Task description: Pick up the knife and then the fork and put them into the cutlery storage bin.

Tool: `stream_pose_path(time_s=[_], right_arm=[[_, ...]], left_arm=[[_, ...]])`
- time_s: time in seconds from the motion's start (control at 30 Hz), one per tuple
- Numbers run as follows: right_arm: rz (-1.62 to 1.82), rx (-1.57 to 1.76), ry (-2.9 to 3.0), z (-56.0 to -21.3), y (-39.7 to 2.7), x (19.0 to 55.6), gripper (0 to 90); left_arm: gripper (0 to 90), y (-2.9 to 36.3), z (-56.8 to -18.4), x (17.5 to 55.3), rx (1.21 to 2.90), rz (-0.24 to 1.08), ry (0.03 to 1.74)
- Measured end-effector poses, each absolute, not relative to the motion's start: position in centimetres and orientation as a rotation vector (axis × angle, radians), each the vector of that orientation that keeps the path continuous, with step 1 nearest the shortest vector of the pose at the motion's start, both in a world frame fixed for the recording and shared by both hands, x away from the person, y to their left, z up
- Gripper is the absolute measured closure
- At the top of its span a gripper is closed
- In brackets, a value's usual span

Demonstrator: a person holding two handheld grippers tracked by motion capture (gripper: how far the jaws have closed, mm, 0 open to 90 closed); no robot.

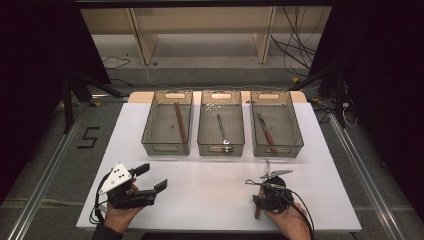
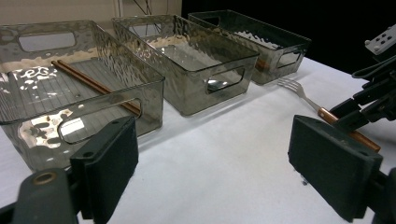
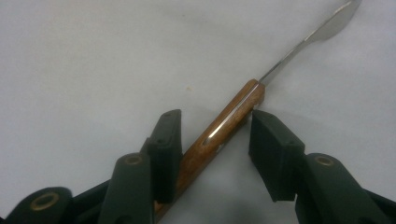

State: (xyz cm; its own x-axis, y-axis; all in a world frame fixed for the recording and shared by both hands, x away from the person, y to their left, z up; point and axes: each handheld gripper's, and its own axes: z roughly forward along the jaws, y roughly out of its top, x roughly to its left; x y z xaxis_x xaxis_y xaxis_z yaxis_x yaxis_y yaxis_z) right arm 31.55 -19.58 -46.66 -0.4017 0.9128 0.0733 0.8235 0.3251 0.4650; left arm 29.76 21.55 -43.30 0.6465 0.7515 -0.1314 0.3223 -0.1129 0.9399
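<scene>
Item: fork [image 3: 224, 128], wood handle, metal neck and tines; laid flat on white table [image 1: 210, 200] near front edge, right side, tines toward the trays. Handle is straddled by right gripper [image 3: 215, 140]: one pad [image 3: 168, 144] touching or nearly touching handle, the other pad [image 3: 271, 149] just at its edge; firm clamp not evident, so jaws are judged part-closed around handle, not yet pressing. Grip is taken on the wood, prob. because it is thicker and less slippery than the thin metal neck.

Left gripper [image 1: 145, 187]: held low over table at front left, jaws wide apart, nothing between; prob. parked clear of the work. The fork and the other gripper are seen from it at far right.

Beyond, in a row across the table's far half, well apart from fork: left tray [image 1: 167, 122] w/ chopsticks [image 1: 180, 122]; middle tray [image 1: 221, 122] w/ spoon [image 1: 222, 131]; right tray [image 1: 276, 122] w/ knife [image 1: 266, 132]. One utensil type per tray, so sorting is judged to be the purpose; no tray holding a fork is seen, destination can't be told
</scene>
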Motion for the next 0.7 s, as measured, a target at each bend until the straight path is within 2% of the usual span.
stream_pose_path(time_s=[0.33,0.47,0.7], right_arm=[[0.631,1.644,2.380,-46.4,-21.4,31.1,69.0],[0.603,1.644,2.357,-46.2,-22.0,31.0,76.8],[0.602,1.629,2.350,-46.0,-22.9,30.9,81.2]], left_arm=[[15.7,21.6,-43.3,29.7,1.706,0.460,0.878],[15.7,21.5,-43.3,29.7,1.706,0.457,0.879],[15.7,21.5,-43.3,29.7,1.707,0.457,0.878]])
